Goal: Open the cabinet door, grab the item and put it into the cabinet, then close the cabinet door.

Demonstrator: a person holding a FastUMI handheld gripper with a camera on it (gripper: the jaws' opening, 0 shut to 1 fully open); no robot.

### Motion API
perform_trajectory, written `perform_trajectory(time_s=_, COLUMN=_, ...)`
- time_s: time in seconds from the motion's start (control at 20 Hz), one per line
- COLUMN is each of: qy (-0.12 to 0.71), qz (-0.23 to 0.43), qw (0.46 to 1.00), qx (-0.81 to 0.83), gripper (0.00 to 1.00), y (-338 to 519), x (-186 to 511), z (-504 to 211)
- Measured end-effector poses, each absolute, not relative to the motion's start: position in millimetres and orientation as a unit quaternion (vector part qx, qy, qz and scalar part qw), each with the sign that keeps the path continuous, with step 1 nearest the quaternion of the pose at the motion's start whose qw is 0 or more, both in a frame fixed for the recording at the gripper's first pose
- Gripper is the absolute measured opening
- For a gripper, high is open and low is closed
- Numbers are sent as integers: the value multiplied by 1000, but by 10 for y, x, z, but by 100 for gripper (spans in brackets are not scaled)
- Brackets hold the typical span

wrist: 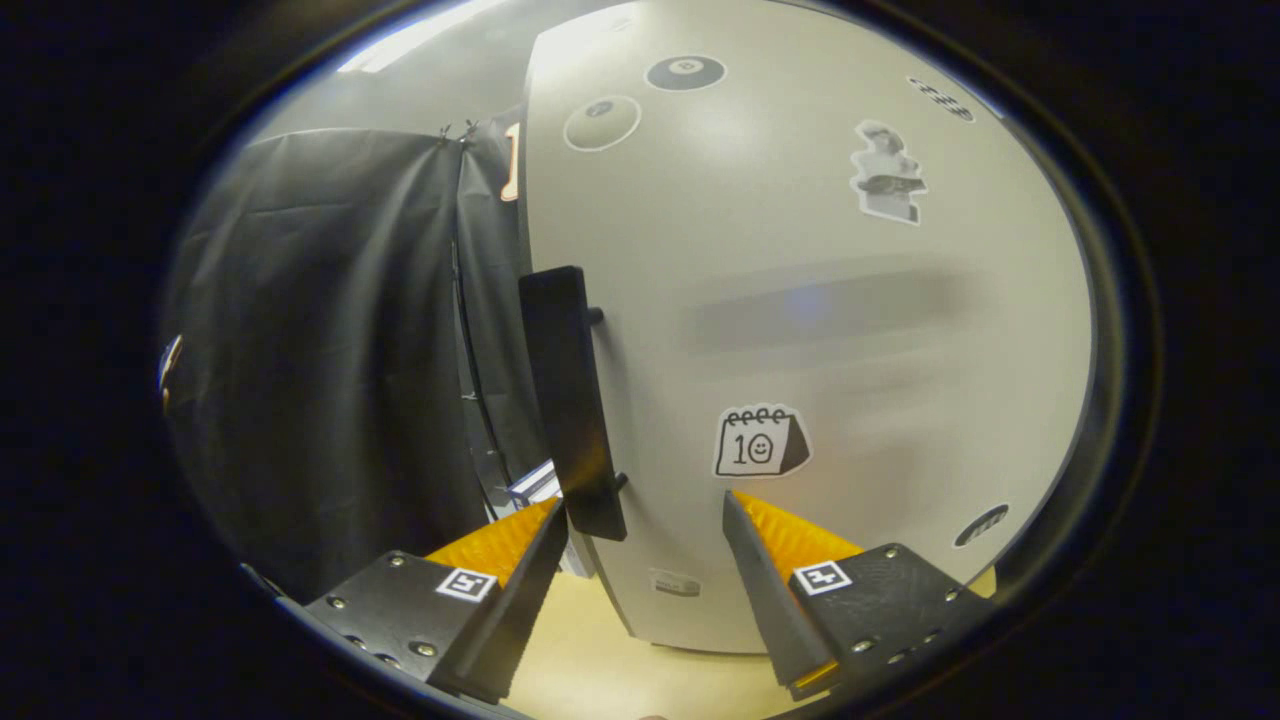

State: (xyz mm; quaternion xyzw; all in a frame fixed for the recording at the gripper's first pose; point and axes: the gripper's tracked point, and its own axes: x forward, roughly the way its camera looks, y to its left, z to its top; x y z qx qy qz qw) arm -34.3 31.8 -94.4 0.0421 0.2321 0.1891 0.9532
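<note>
In the gripper view the gripper [645, 510] points its spread, empty fingers at the white cabinet door [800, 330] filling centre and right, its black bar handle [572, 400] just ahead of the left finger [520, 550], a calendar sticker [760, 441] above the right finger.

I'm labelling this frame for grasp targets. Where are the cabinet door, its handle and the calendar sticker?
cabinet door [800, 300], gripper view, bare middle of the pale panel.
handle [570, 400], gripper view, middle of the dark bar, just ahead of the open tool [645, 520].
calendar sticker [760, 441], gripper view, its centre.
</note>
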Motion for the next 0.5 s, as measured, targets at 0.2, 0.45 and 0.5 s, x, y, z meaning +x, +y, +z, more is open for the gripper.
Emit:
perform_trajectory(time_s=0.2, qy=216, qz=189, qw=957, qx=39, gripper=92, y=168, x=-427, z=-825)
perform_trajectory(time_s=0.45, qy=181, qz=155, qw=970, qx=34, gripper=92, y=-286, x=-409, z=-603)
perform_trajectory(time_s=0.5, qy=174, qz=146, qw=973, qx=30, gripper=92, y=-420, x=-398, z=-556)
